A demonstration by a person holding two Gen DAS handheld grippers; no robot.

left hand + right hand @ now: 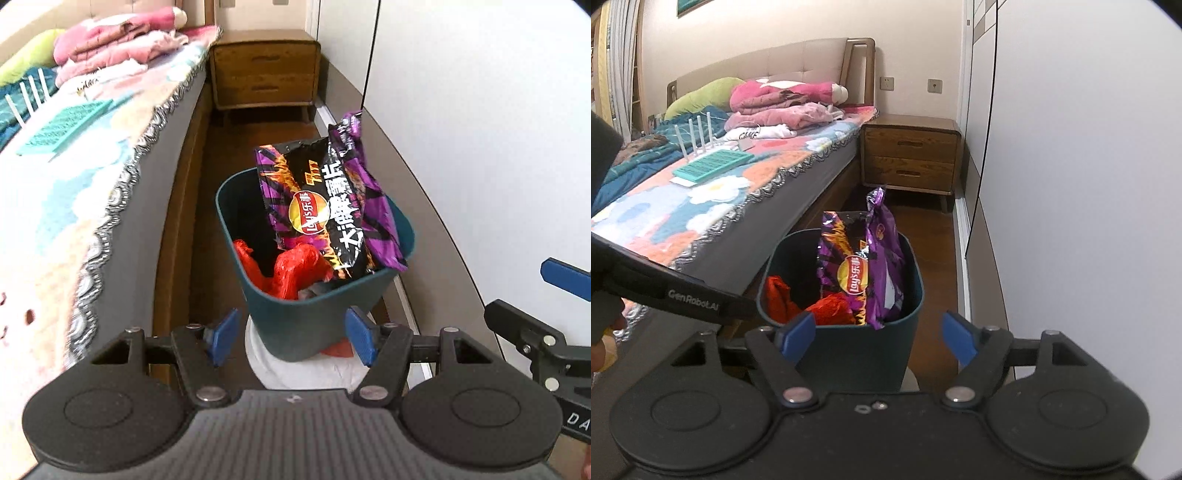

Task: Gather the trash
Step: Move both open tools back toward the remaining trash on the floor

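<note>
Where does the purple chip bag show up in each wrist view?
Left wrist view: the chip bag stands centre frame, sticking out of the teal bin on its right side.
Right wrist view: chip bag at centre, upright in the same bin.
Shared landmark: wooden nightstand behind the bin.

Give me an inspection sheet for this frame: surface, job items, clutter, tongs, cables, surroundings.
Surface: brown wooden floor between the bed and the wall.
Job's things: teal bin holds a purple chip bag sticking up above the rim and a red plastic bag.
Clutter: white plastic under the bin.
Tongs: left tongs and right tongs both open, empty, above the bin's near rim.
Cables: nothing seen.
Surroundings: bed with folded pink clothes, wooden nightstand, white wardrobe.
</note>
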